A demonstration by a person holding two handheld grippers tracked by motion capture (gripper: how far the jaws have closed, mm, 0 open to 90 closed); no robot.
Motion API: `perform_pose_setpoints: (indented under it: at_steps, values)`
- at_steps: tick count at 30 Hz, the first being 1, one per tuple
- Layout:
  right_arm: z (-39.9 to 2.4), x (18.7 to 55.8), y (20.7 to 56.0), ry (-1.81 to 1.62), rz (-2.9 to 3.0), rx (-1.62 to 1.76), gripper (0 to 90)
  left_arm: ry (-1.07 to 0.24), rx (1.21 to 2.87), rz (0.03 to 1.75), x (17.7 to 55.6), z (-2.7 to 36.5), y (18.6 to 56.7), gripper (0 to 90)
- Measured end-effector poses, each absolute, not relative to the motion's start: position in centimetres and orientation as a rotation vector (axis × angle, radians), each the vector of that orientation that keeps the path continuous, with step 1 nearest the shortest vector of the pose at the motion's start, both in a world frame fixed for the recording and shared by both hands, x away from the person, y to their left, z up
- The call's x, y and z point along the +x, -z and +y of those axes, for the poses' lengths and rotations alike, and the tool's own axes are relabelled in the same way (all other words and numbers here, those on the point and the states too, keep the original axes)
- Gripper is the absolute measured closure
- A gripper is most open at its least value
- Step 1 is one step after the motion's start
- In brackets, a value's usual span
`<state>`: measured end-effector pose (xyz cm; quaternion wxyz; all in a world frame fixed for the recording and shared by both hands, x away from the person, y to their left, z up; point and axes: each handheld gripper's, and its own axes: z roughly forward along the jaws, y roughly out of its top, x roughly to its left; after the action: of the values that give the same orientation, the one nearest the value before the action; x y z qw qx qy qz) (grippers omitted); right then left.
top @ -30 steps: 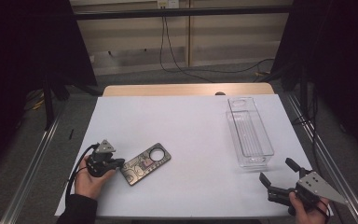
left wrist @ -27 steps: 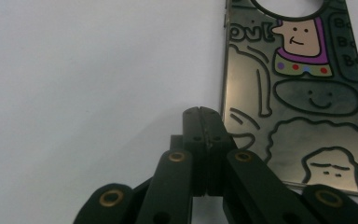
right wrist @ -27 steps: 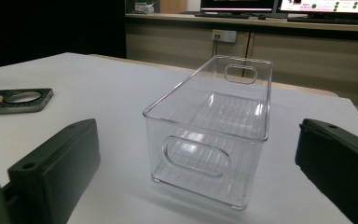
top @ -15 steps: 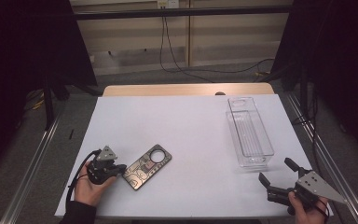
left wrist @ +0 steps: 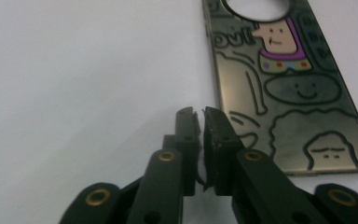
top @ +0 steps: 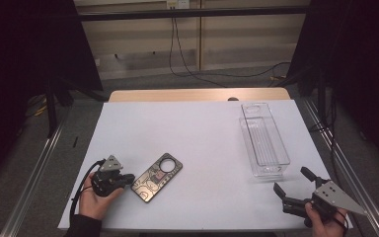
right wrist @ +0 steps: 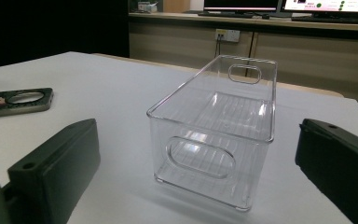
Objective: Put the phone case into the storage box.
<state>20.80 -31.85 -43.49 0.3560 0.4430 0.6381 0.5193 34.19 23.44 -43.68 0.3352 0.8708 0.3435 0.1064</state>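
Note:
A dark phone case (top: 156, 177) with cartoon drawings and a round camera hole lies flat on the white table (top: 202, 128), near the front left. My left gripper (top: 130, 178) rests just left of it, pointing at its lower end. In the left gripper view the jaws (left wrist: 200, 114) have just been opening, with a thin slit between them and nothing in it. The case (left wrist: 284, 93) lies beside them on the right. My right gripper (top: 291, 180) stands wide open at the front right, facing the clear plastic bin (top: 264, 138). Nothing is between its jaws (right wrist: 198, 140).
The clear bin (right wrist: 214, 135) is empty and has handle cut-outs at both ends; it stands lengthwise at the table's right side. The case (right wrist: 16, 101) appears far left in the right gripper view. Metal frame rails run along both table sides, and cables lie on the floor behind.
My left hand has slid a little toward the near edge, and the phone case has shifted slightly with it. The right gripper has not moved.

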Motion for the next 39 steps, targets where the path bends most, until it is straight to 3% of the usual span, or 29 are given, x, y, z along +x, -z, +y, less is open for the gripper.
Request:
perform_pose_setpoints:
  at_steps: [5, 12, 15, 23, 33, 39]
  values:
    - [-31.9, 20.8, 43.5, -1.342, 1.65, 1.14, 0.0, -0.337, 2.198, 0.916, 34.1, 24.2, 43.0, 79.2]
    - [-31.8, 20.8, 43.5, -1.344, 1.648, 1.141, 0.0, -0.386, 2.136, 0.912, 33.6, 24.7, 42.3, 64.6]
    - [-31.8, 20.8, 43.5, -1.344, 1.646, 1.142, 0.0, -0.397, 2.121, 0.916, 33.4, 24.9, 41.9, 55.2]
    - [-31.8, 20.8, 43.5, -1.346, 1.651, 1.141, 0.0, -0.435, 2.039, 0.932, 33.0, 25.0, 41.0, 20.1]
    - [-31.8, 20.8, 43.5, -1.348, 1.657, 1.14, 0.0, -0.393, 2.058, 0.87, 32.5, 24.2, 40.0, 6.2]
    - [-31.8, 20.8, 43.5, -1.348, 1.656, 1.139, 0.0, -0.351, 2.124, 0.854, 32.3, 22.6, 40.7, 4.8]
